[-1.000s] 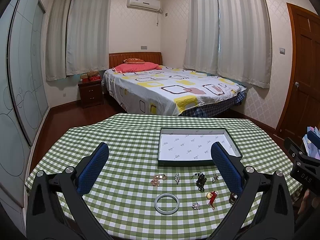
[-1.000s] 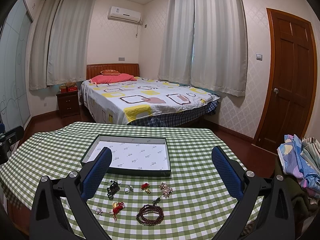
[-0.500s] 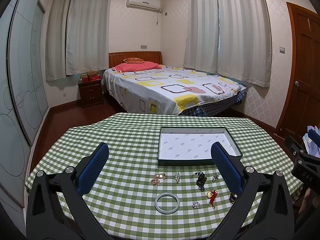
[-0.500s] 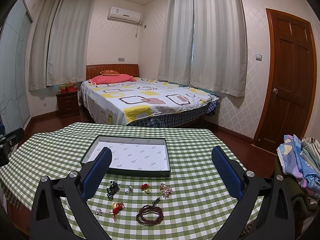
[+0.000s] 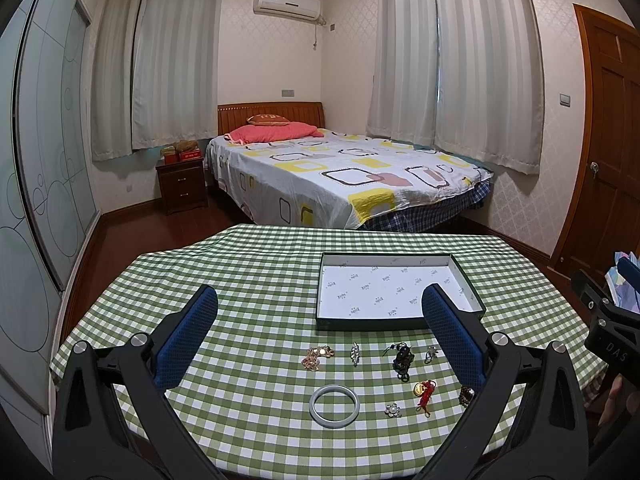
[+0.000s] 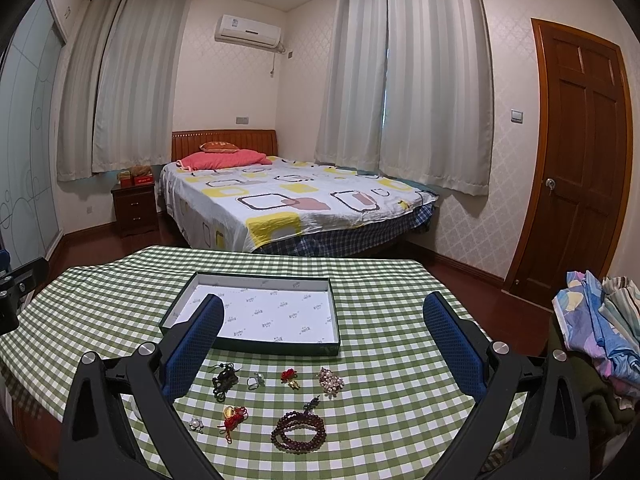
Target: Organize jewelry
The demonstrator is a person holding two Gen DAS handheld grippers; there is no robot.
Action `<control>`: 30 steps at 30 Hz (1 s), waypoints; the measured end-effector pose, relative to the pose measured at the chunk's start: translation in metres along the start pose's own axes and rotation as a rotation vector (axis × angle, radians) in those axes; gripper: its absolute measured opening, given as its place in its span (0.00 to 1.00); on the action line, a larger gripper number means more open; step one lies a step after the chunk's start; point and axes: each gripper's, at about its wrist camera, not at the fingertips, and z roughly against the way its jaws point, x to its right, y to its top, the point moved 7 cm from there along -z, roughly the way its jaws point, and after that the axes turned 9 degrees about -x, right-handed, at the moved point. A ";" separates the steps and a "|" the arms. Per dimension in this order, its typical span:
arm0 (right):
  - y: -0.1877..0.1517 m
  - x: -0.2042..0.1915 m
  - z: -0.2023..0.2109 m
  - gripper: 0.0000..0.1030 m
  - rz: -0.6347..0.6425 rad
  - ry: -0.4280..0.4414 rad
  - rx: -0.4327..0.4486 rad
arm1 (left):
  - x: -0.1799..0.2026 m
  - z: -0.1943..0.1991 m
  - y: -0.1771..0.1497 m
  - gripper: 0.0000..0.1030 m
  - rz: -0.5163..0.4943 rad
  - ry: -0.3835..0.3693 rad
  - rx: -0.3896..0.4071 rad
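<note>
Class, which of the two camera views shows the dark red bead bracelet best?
The right wrist view: the bead bracelet lies whole on the checked cloth between the fingers. In the left wrist view only a sliver shows, mostly hidden behind the left gripper's right-hand finger.

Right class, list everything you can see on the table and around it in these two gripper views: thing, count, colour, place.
Tray: 1, dark green rim, white lining, far side of table.
Tablecloth: 1, green-white check.
Bangle: 1, pale grey, near edge.
Bead bracelet: 1, dark red-brown, near edge.
Gold charm on red cord: 1.
Pearl flower brooch: 1, silver.
Black cord piece: 1.
Ring: 1, silver.
Red flower brooch: 1.
Gold chain cluster: 1.
Bed: 1, patterned sheet.
Nightstand: 1, dark wood.
Door: 1, brown.
Left gripper: blue fingers, open.
Right gripper: blue fingers, open.
</note>
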 end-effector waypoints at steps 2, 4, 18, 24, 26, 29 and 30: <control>0.000 0.000 0.000 0.94 0.001 -0.001 0.000 | 0.000 0.000 0.000 0.97 0.000 0.000 0.000; -0.001 0.000 0.000 0.94 0.000 0.000 0.000 | 0.000 0.000 0.000 0.97 0.001 0.000 0.000; 0.001 0.001 0.001 0.94 0.002 -0.003 0.005 | 0.000 0.000 -0.001 0.97 0.000 -0.001 0.000; 0.001 0.000 0.001 0.94 0.003 -0.004 0.006 | 0.000 0.000 -0.001 0.97 0.000 0.000 0.001; 0.002 0.001 0.000 0.94 0.004 -0.005 0.006 | -0.001 0.000 -0.001 0.97 0.000 0.000 0.000; 0.002 0.002 -0.001 0.94 0.001 -0.005 0.007 | 0.000 -0.002 -0.002 0.97 0.001 0.000 -0.003; 0.001 0.002 -0.001 0.94 -0.001 -0.003 0.007 | -0.001 -0.003 -0.003 0.97 0.001 0.001 -0.005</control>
